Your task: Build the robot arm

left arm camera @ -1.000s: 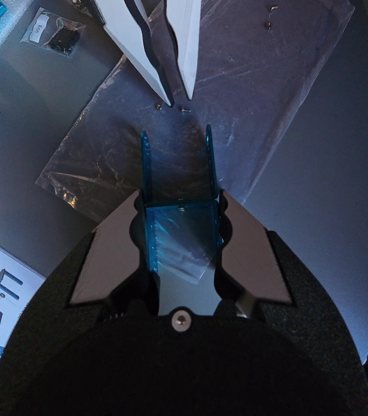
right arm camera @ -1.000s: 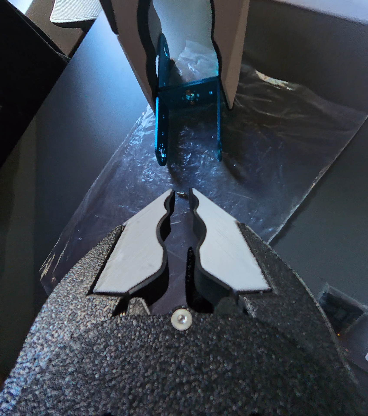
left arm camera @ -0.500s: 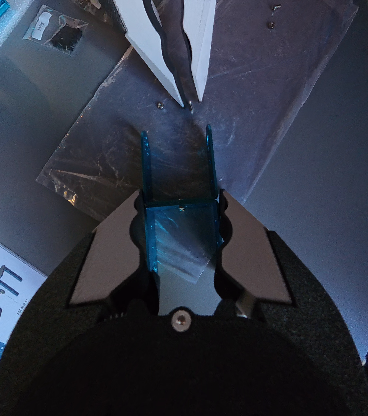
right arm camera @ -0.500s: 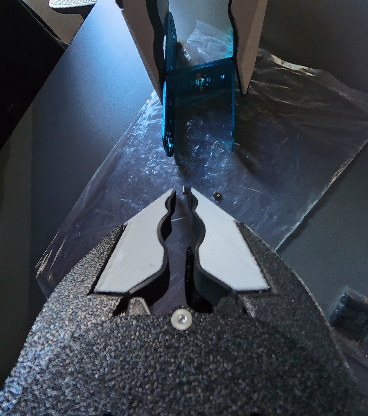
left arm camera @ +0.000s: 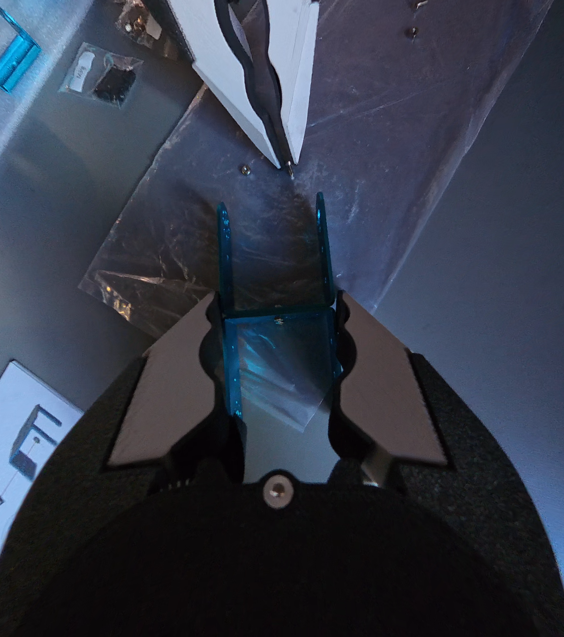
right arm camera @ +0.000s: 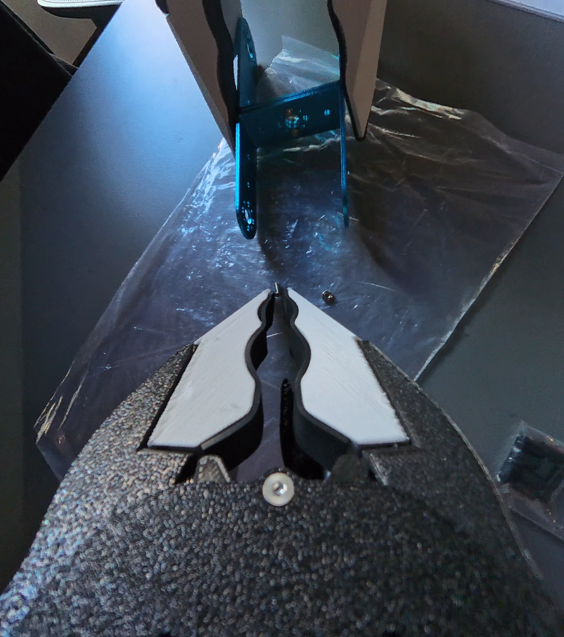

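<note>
The left gripper (left arm camera: 277,310) is clamped on a blue metal bracket (left arm camera: 275,355), its fingers pressing the bracket's two side plates from outside so that the two arms point forward and down. In the right wrist view the bracket (right arm camera: 291,117) hangs just above a clear plastic bag (right arm camera: 429,213) spread flat on the dark table (right arm camera: 108,144); whether its arm tips touch the bag cannot be told.

The right gripper (right arm camera: 278,296) is nearly closed, its tips pinching a small screw (right arm camera: 276,286) by one end, the other end sticking out forward. In the left wrist view the same screw (left arm camera: 289,169) points down toward the bag, just ahead of the bracket's arms. A small nut (right arm camera: 327,295) lies loose on the bag just beside those tips (to their right in the right wrist view).

Farther off on the table lie a small packet with dark parts and a white label (left arm camera: 101,81), another blue metal piece (left arm camera: 11,65) and a printed sheet with diagrams (left arm camera: 8,458).

The likeliest trouble is the screw: only a sliver of it is caught between the tips, so a slight tilt or a knock against the bracket could flick it out, and it would be hard to find on the glossy bag. The slippery bag could also slide or let the nut roll if brushed. The bracket, gripped only by its thin sides, could twist in the fingers if pushed.
</note>
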`<state>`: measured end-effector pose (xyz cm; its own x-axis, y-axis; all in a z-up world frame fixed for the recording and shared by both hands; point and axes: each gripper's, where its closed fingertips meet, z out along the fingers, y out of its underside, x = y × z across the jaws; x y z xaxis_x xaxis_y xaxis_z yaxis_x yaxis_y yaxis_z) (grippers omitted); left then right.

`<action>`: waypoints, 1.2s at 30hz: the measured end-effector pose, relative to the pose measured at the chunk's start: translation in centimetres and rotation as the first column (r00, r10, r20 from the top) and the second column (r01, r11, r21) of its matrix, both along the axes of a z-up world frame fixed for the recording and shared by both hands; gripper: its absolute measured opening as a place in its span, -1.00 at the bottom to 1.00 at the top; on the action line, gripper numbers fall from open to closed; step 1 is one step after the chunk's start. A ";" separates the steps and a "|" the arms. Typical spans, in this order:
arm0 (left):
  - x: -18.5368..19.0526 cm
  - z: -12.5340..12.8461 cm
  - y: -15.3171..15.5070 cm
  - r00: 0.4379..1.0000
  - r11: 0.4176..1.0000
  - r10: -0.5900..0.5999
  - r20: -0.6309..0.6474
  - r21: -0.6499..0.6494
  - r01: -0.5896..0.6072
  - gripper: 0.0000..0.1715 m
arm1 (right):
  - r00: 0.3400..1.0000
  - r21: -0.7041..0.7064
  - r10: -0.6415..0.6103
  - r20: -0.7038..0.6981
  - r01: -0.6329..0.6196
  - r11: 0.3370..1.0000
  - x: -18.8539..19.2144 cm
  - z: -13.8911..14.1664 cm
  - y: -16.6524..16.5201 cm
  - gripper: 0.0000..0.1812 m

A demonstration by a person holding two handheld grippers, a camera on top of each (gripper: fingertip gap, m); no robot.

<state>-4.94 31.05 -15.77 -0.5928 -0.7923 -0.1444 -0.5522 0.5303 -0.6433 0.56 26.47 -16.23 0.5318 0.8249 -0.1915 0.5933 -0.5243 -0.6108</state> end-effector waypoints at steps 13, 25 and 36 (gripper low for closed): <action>2.4 5.3 -0.4 0.904 0.983 0.058 0.423 0.132 -0.124 -0.24 | 0.996 0.189 -0.092 -0.012 0.092 0.978 -0.7 6.9 1.4 -0.96; 4.1 10.1 -2.4 0.699 0.949 0.097 0.709 0.146 -0.280 -0.24 | 0.966 0.296 -0.158 0.205 0.093 0.951 -2.9 11.2 2.0 -0.96; 4.3 12.4 -2.9 0.594 0.917 0.189 0.782 0.076 -0.392 -0.24 | 0.966 0.346 -0.182 0.183 0.110 0.932 -2.8 12.8 1.9 -0.96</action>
<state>-0.68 28.15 -3.40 0.0603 -0.7877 -0.6130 -0.0835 0.6080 -0.7895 -2.25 28.34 -3.40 0.6495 0.7317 0.2067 0.6581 -0.4049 -0.6348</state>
